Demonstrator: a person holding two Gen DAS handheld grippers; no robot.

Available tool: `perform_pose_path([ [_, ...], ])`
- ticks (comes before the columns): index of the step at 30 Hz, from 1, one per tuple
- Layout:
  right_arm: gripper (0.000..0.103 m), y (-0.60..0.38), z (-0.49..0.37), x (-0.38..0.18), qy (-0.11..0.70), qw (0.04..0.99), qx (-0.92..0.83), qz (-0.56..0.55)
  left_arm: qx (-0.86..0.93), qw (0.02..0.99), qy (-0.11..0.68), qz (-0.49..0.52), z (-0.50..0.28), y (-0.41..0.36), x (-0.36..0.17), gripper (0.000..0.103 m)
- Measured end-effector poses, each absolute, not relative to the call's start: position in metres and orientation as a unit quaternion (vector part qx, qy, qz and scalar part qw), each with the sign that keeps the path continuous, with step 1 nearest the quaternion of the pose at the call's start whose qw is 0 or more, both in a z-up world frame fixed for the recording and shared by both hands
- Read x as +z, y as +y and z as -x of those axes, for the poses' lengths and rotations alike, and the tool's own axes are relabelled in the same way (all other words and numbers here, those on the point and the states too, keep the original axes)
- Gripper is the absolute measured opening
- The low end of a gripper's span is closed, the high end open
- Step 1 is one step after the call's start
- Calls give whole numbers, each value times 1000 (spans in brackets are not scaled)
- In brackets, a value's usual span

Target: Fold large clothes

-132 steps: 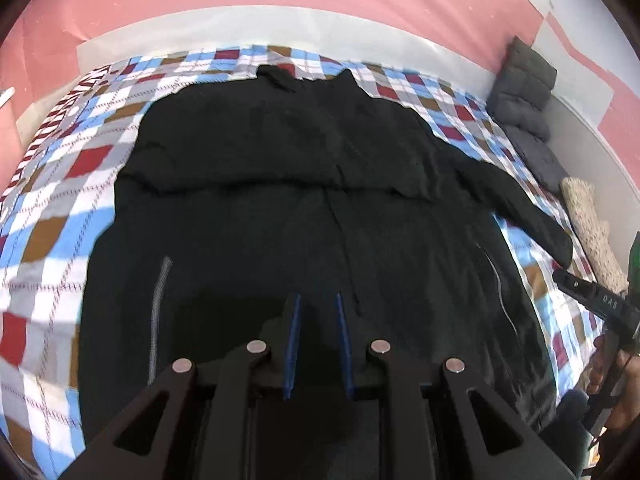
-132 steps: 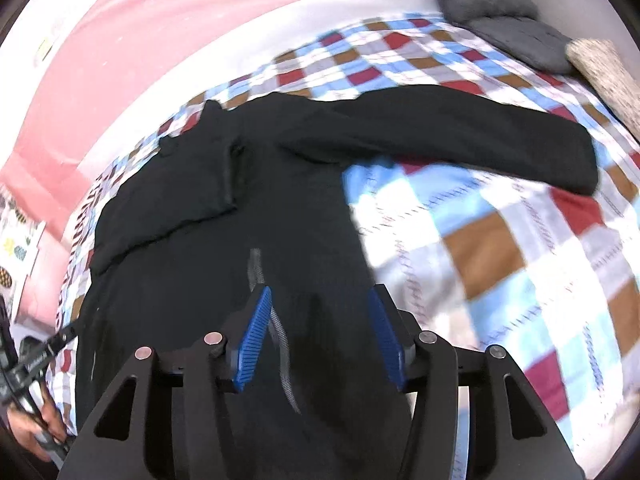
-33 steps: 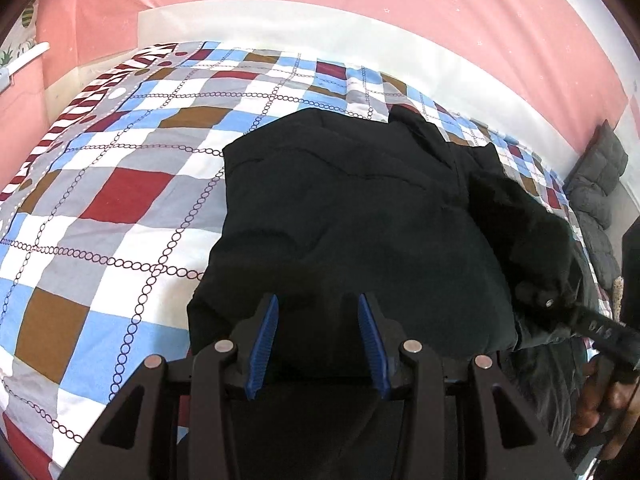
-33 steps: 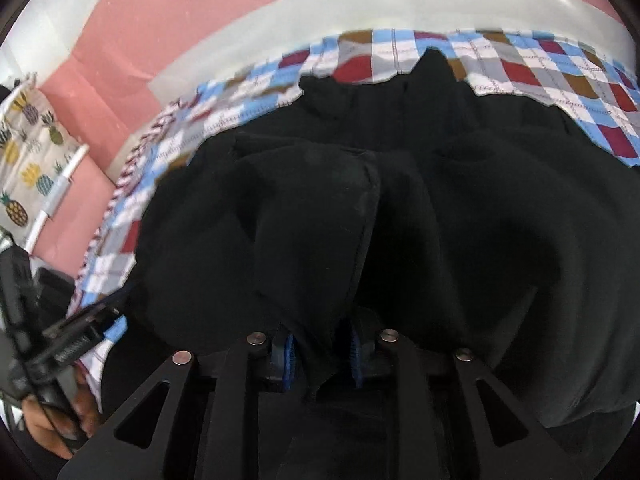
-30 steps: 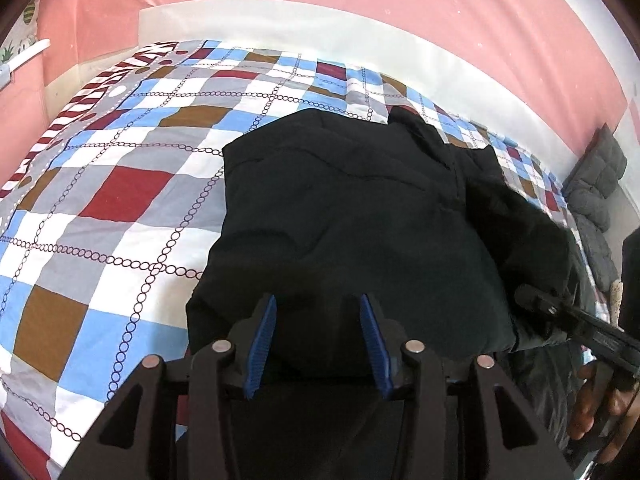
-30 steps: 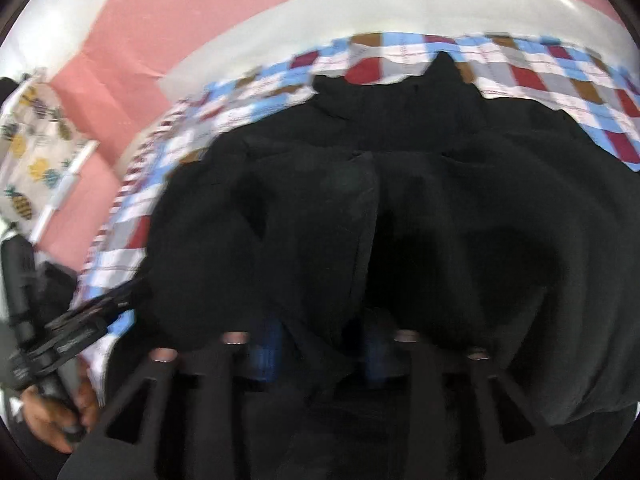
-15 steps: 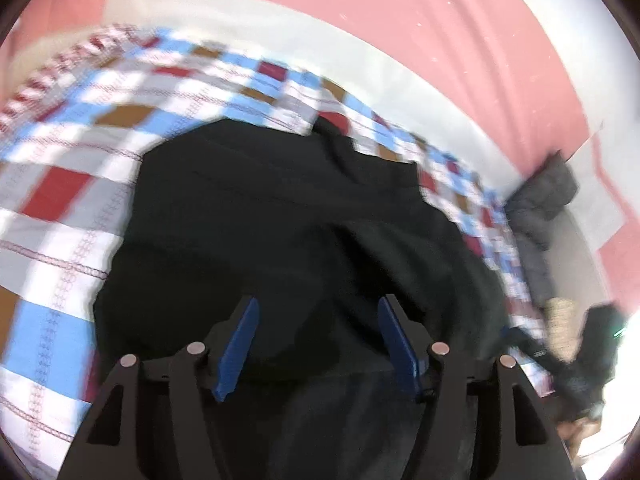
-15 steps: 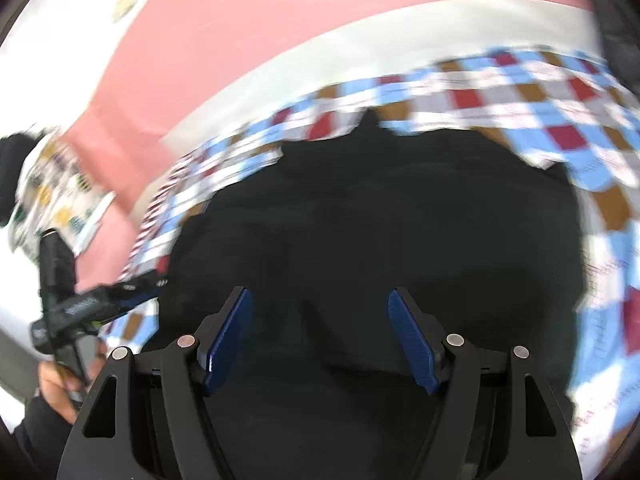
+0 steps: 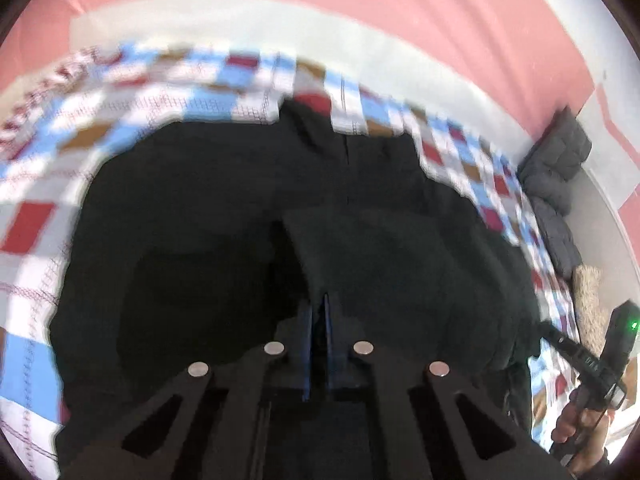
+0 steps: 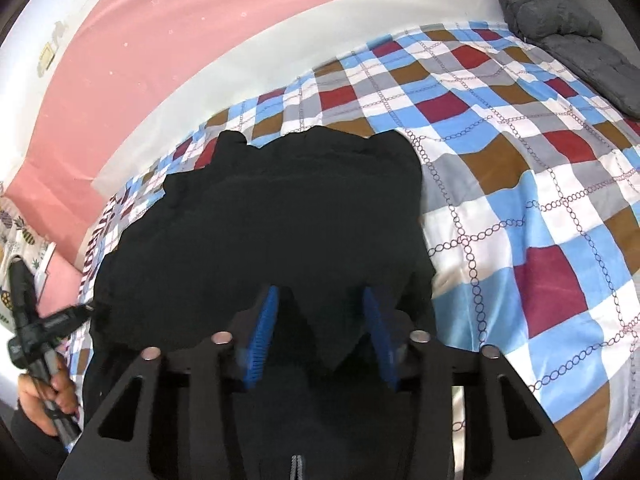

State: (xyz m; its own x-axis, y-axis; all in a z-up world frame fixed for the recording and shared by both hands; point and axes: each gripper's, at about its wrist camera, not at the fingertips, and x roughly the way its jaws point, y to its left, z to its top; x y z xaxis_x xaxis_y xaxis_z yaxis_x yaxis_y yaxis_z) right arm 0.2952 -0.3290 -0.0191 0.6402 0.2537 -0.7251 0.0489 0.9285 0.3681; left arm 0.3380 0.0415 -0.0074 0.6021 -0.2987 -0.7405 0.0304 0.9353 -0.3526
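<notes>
Black jacket (image 10: 280,232) on checkered quilt (image 10: 540,200); left claw (image 9: 318,320) pinches it, right claw (image 10: 320,320) spread.

The jacket (image 10: 280,220) lies on the blanket (image 10: 540,200), which covers the bed. The blanket spreads out to the right of the jacket. Cushions (image 10: 560,20) sit at the far right, against the wall (image 10: 160,40) behind the bed.
</notes>
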Motion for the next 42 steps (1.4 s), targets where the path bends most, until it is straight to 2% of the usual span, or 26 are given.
perform_pose_path([
  [4,40,-328,-297,-19,409,893,60,-177,-79,892,429,120,-343,43,-6,5],
  [8,39,-313,-315,-60,479,866,54,-135,-62,884,455,85,-351,40,-40,6],
  [11,39,-312,-316,-73,486,863,60,-127,-63,885,455,72,-349,38,-52,6],
  [15,39,-316,-313,-59,489,862,59,-119,-59,889,447,82,-339,45,-38,11],
  [21,39,-334,-303,-23,436,891,51,-114,-22,907,407,112,-320,74,1,10],
  [25,39,-343,-326,-15,421,900,37,-110,-52,918,383,91,-338,46,19,10],
  [31,39,-343,-382,-36,438,895,13,-85,-38,898,435,57,-398,17,-39,10],
  [34,39,-347,-398,-63,464,883,6,-74,-37,901,431,26,-407,11,-69,7],
  [38,39,-341,-398,-80,467,882,2,-55,-33,906,421,25,-411,9,-80,4],
  [42,39,-344,-398,-72,473,879,-1,-64,-36,900,433,22,-415,9,-76,4],
])
